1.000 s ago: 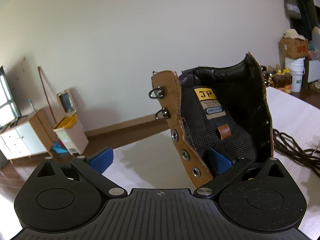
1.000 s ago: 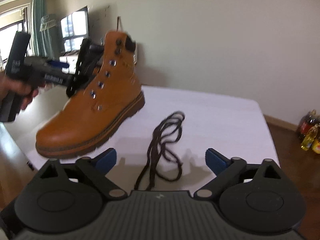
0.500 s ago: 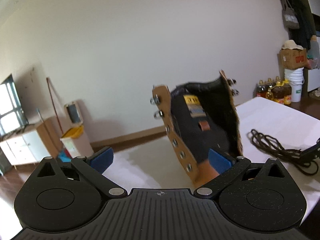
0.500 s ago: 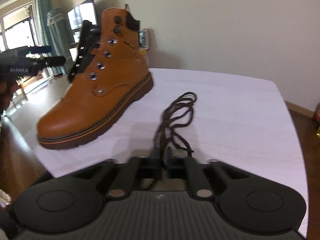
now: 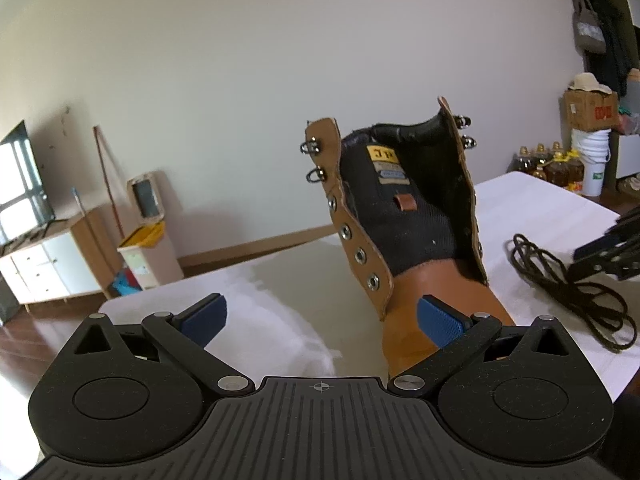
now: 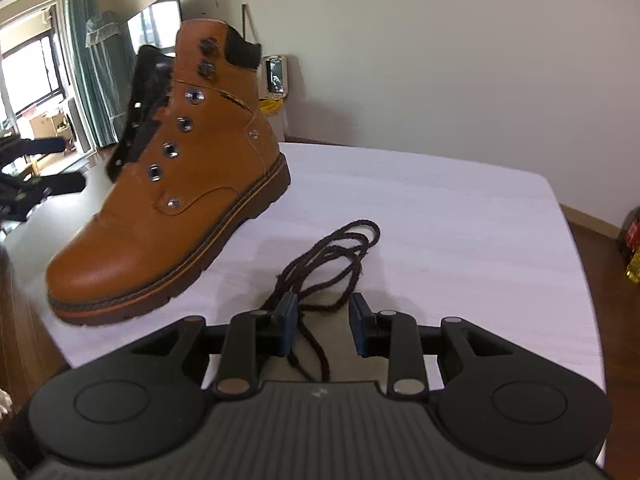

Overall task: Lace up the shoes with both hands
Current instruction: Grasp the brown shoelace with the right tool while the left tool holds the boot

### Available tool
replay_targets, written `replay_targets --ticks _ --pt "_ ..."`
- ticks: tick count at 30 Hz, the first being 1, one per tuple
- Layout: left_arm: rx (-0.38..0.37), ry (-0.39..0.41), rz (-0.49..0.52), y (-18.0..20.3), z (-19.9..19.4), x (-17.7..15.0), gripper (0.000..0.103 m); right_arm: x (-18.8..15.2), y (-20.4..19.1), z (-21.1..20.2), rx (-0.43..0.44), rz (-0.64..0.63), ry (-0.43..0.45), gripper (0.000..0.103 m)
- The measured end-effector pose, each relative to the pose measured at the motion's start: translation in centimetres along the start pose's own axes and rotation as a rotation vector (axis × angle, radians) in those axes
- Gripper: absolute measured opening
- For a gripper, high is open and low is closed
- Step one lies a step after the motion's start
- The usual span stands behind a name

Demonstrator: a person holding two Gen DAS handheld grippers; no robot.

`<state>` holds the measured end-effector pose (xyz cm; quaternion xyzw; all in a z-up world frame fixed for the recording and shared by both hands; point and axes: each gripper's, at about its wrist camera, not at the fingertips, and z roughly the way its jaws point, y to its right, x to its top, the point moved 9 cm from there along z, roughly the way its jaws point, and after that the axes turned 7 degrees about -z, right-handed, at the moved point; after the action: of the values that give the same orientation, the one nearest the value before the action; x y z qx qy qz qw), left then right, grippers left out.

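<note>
A tan leather boot [image 6: 180, 216] without a lace stands on the white table [image 6: 460, 216], heel raised; it also shows in the left wrist view [image 5: 408, 240], open front facing me. A dark brown shoelace [image 6: 332, 256] lies coiled to the boot's right, also in the left wrist view [image 5: 568, 284]. My left gripper [image 5: 320, 316] is open, its right pad next to the boot's toe. My right gripper [image 6: 322, 320] is partly open low over the lace, with a strand running between its pads.
The table's near edge lies just under both grippers. Off the table stand a white cabinet [image 5: 44, 264], a bin [image 5: 148, 252] and oil bottles [image 5: 552, 164] on the floor. The right gripper's body shows at the right edge of the left wrist view [image 5: 612, 252].
My right gripper went from open to shut over the lace, then opened partway. My left gripper backed away from the boot's opening toward the toe.
</note>
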<state>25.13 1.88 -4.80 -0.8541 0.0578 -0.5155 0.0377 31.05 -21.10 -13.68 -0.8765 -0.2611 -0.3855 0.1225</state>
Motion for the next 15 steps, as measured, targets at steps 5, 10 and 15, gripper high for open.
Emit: replay_targets --ticks 5,10,15 --pt "-0.016 0.019 0.016 0.2 -0.4 -0.1 0.103 0.3 0.7 1.8 0.019 0.068 -0.009 0.002" --pt "-0.103 0.046 0.002 1.6 -1.4 0.3 0.103 1.6 1.6 -0.3 0.11 0.215 0.066 0.001" --pt "-0.262 0.06 -0.039 4.9 -2.7 0.5 0.103 3.7 1.0 -2.9 0.199 0.317 0.144 0.002"
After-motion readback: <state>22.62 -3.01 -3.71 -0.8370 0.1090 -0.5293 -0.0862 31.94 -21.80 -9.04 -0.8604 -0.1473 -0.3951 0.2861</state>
